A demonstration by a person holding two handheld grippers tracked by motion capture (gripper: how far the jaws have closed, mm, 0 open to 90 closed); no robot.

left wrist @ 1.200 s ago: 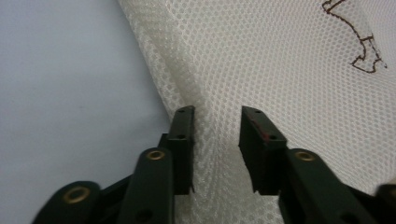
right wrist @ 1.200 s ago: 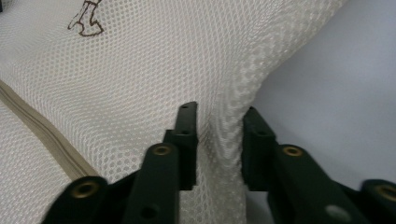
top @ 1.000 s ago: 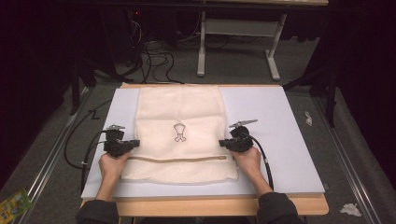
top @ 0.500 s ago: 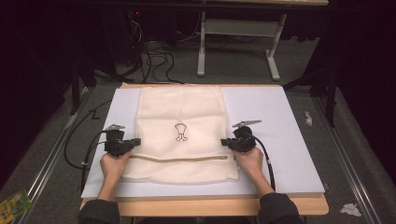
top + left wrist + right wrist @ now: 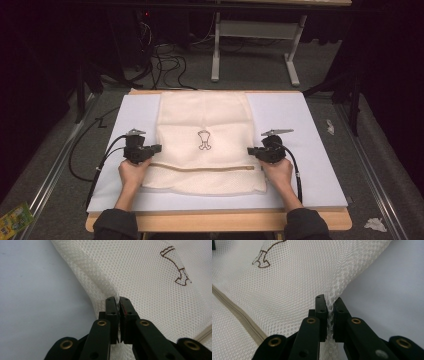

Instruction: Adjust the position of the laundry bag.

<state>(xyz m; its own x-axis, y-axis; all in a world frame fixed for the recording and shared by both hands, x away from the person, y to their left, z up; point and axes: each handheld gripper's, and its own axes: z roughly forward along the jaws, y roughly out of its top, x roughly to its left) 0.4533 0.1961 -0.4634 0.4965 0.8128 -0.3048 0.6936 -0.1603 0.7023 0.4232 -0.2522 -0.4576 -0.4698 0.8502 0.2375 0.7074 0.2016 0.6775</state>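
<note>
You had the mesh bag (image 5: 204,142) spread mid-mat (image 5: 300,120), its side edges pinched at nine and three o'clock — left gripper (image 5: 159,148) and right gripper (image 5: 251,150) both clamped on thin netting. Uneven pulling could have slipped one edge free — or skewed the fold.

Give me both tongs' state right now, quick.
Left tongs: closed on the left edge of the mesh bag.
Right tongs: closed on the mesh bag's right edge.
</note>
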